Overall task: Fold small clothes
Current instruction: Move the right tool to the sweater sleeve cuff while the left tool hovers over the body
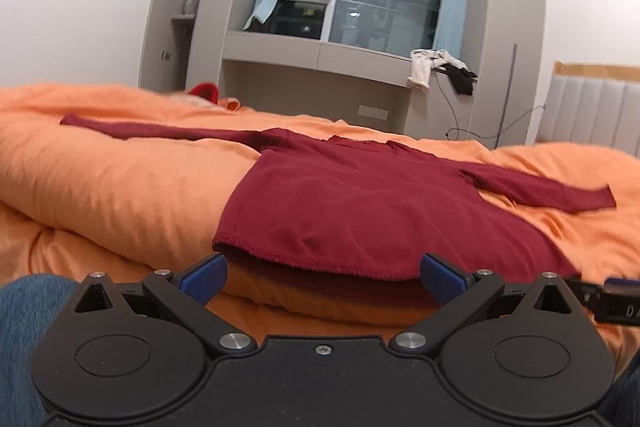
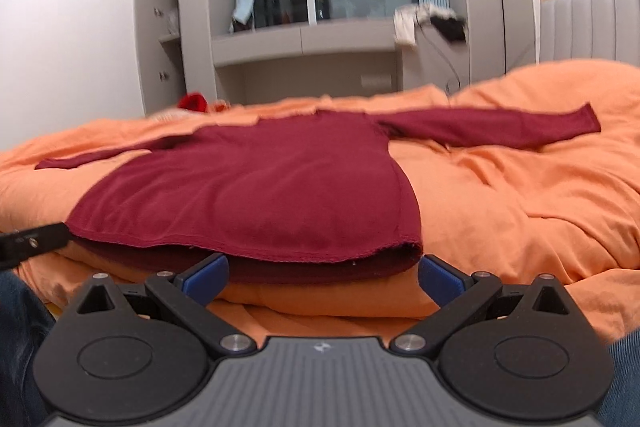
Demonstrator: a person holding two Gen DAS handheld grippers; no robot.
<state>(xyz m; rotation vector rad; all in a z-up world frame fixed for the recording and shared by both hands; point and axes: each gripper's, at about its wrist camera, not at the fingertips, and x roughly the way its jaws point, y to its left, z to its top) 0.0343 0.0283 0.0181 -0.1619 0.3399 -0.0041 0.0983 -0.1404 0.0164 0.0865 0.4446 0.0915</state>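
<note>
Left wrist: left gripper (image 1: 322, 277) and right gripper (image 2: 322, 277) gaped wide, empty. Maroon shirt (image 1: 360, 203) looked limp, light; best pinched at hem corners.

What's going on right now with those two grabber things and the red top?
Left hand-held gripper open at the hem. Right hand-held gripper open, same. Dark red long-sleeved top flat on orange duvet, sleeves spread, unfolded. Nothing in the way.

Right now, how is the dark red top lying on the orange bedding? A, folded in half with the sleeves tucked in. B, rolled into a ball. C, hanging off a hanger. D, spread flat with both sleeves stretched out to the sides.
D: the dark red top lies flat on the orange bedding, one sleeve reaching out each way, unfolded.
</note>
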